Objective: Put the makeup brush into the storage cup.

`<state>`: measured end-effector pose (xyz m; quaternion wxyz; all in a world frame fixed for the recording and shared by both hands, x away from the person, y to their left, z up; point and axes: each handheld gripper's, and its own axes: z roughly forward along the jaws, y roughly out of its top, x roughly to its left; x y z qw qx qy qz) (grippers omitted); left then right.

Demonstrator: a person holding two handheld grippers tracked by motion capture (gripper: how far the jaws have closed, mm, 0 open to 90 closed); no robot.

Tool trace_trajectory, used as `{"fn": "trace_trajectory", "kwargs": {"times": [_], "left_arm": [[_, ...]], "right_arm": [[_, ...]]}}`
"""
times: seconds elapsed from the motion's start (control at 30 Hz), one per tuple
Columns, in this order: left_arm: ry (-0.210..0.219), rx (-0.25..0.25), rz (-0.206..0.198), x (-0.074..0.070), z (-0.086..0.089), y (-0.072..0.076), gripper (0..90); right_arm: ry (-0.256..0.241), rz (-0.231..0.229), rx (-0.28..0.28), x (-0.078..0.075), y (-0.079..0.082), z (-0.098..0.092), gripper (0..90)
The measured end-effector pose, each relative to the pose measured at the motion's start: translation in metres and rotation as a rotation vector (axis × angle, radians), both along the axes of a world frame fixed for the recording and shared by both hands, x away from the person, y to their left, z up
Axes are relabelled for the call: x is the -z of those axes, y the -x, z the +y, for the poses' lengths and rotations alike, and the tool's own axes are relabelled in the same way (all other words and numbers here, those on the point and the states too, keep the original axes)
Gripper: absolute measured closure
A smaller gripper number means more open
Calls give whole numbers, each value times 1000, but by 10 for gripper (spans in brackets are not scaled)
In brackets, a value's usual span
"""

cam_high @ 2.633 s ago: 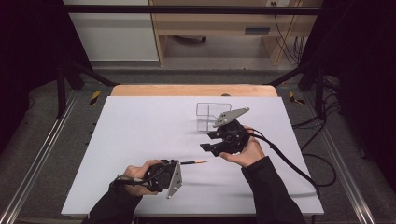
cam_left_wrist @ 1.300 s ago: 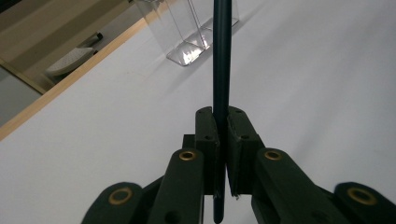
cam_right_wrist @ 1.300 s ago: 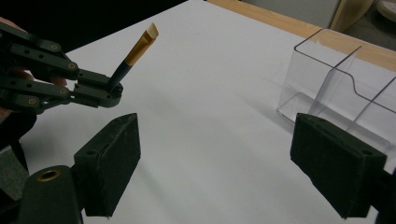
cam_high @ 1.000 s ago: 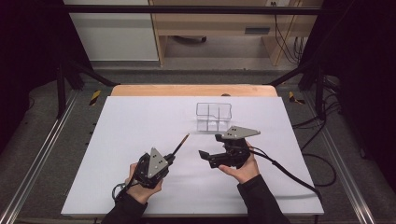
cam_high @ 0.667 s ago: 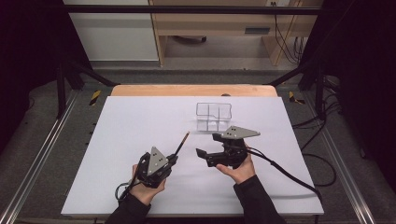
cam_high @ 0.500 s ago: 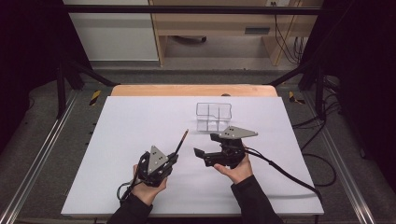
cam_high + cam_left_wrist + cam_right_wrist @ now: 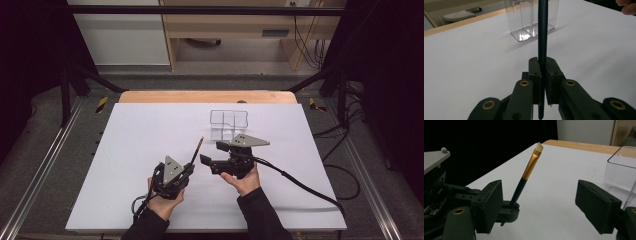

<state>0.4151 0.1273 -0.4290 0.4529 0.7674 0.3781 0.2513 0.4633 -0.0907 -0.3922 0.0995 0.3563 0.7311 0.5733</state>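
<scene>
Brush (image 7: 196,151) clamped in left hand-held gripper (image 7: 187,169), bristles pointing toward clear organiser (image 7: 229,123), right hand-held gripper (image 7: 206,161) wide.

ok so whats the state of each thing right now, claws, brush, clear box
left claw: shut on the brush handle
brush: held by the left claw near its handle end, tilted up, bristle tip in the air and pointing toward the clear box
right claw: open, holding nothing, facing the brush
clear box: upright on the white table, looks empty, untouched
</scene>
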Motion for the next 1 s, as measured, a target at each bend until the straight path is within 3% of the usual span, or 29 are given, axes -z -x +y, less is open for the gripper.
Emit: {"fn": "trace_trajectory", "kwargs": {"times": [0.4,0.7,1.0], "left_arm": [[23,-6,14,2,-4,1,836],[30,-3,22,4,-5,1,835],[31,-6,25,6,-6,2,836]], "right_arm": [[-50,43,9,10,-4,8,276],[-121,79,15,15,-7,13,376],[-152,122,13,23,-11,18,468]]}}
